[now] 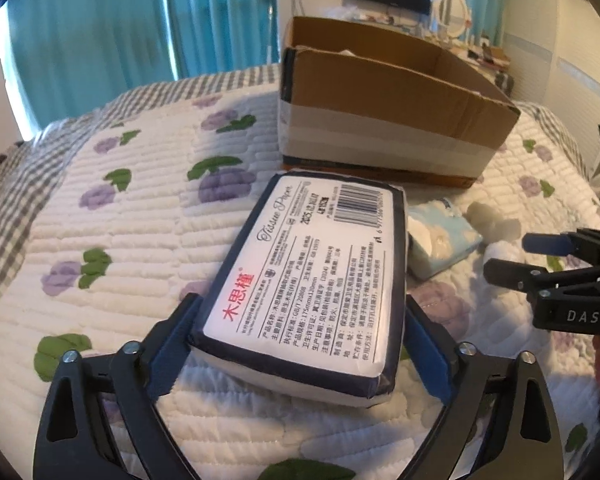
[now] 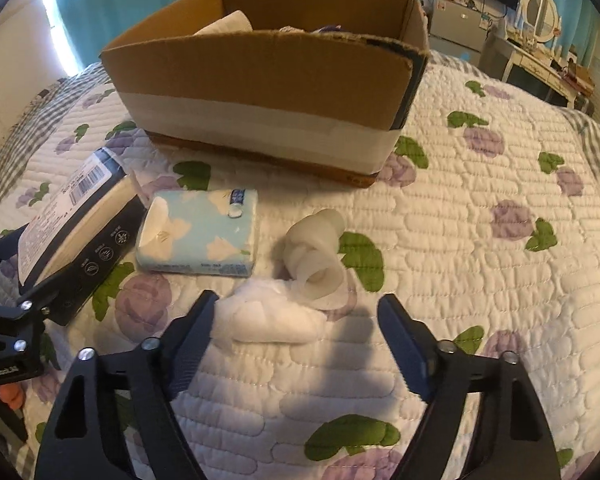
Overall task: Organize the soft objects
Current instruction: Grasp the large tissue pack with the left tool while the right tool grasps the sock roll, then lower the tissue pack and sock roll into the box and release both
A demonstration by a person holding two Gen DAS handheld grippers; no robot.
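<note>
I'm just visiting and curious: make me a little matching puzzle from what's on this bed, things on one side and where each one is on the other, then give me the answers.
Things:
1. large tissue pack
2. light blue tissue pack
3. cotton wad
4. cardboard box

Places or states:
A. lying on the quilt between the open fingers of the right gripper
B. standing at the far side of the bed, open on top
C. between the two fingers of the left gripper
D. lying flat on the quilt beside the large pack

Pairs: 1-C, 2-D, 3-A, 4-B
</note>
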